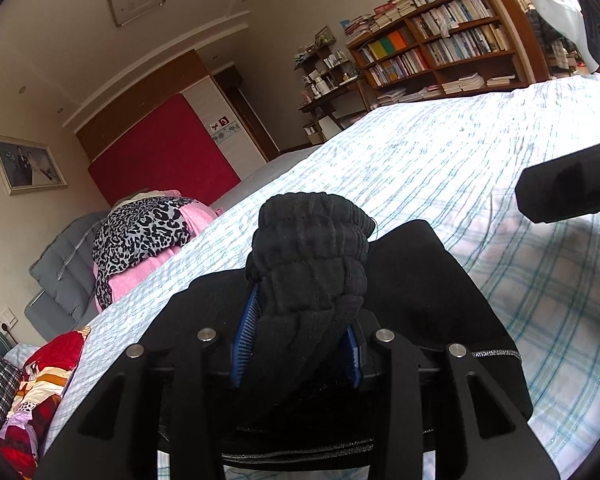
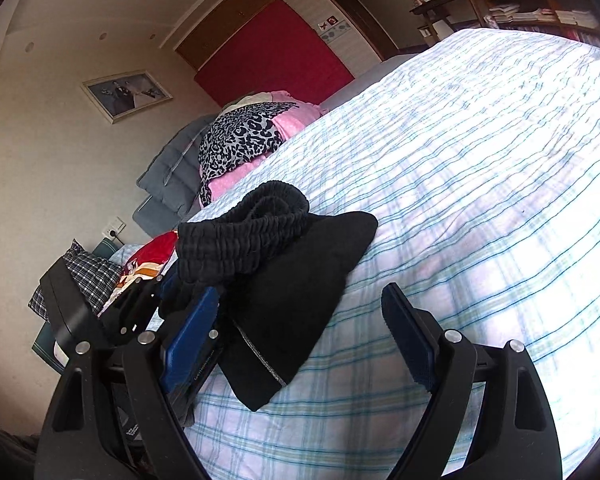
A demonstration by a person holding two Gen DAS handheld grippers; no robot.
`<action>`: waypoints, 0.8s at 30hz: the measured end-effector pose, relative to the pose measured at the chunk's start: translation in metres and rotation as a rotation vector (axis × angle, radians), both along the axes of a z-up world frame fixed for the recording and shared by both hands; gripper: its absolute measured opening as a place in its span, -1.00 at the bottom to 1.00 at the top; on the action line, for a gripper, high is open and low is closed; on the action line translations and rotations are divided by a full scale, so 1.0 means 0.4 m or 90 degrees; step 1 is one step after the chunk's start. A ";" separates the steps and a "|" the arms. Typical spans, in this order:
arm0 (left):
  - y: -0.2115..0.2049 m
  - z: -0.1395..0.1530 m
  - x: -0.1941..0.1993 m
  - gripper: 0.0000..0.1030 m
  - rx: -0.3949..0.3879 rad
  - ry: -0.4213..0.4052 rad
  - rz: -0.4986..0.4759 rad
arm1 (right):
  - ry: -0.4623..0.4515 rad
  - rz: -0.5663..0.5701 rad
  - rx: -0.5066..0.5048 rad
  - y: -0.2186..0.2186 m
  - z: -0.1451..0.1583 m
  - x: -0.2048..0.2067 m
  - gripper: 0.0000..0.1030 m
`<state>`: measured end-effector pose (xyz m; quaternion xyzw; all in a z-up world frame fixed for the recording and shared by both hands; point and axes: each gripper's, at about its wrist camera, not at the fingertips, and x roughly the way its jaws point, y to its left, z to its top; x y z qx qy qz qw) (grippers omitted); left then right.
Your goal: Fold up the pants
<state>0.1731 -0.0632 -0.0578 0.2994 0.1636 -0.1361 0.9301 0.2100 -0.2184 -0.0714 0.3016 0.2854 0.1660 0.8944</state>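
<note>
Black pants (image 1: 416, 280) lie folded on the plaid bedsheet (image 1: 440, 160). My left gripper (image 1: 296, 336) is shut on the bunched elastic waistband (image 1: 312, 252), which sticks up between its blue pads. In the right wrist view the pants (image 2: 296, 288) lie in a dark heap with the waistband (image 2: 240, 236) on top, and the left gripper (image 2: 180, 312) holds it at the left. My right gripper (image 2: 300, 340) is open and empty, its fingers either side of the pants' near edge; one finger also shows in the left wrist view (image 1: 568, 188).
A leopard-print and pink pile (image 1: 148, 236) lies at the bed's far left by a grey headboard (image 1: 60, 272). Red patterned bedding (image 1: 40, 388) and a checked pillow (image 2: 88, 276) sit at the near left. A bookshelf (image 1: 432, 48) stands beyond the bed.
</note>
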 end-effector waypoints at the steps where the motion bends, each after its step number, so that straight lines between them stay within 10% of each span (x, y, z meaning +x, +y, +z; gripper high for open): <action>1: 0.001 -0.003 -0.002 -0.28 -0.001 0.002 -0.003 | 0.002 0.001 0.003 -0.004 0.002 0.004 0.66; 11: 0.028 -0.017 -0.044 -0.23 0.006 0.029 -0.015 | 0.025 0.015 0.048 0.007 0.009 0.047 0.66; 17: 0.034 -0.011 -0.111 0.57 -0.011 0.061 -0.110 | 0.030 0.028 0.053 0.018 0.023 0.057 0.66; 24: 0.066 0.021 -0.129 0.58 -0.055 0.098 -0.164 | 0.058 0.055 0.116 0.022 0.016 0.086 0.66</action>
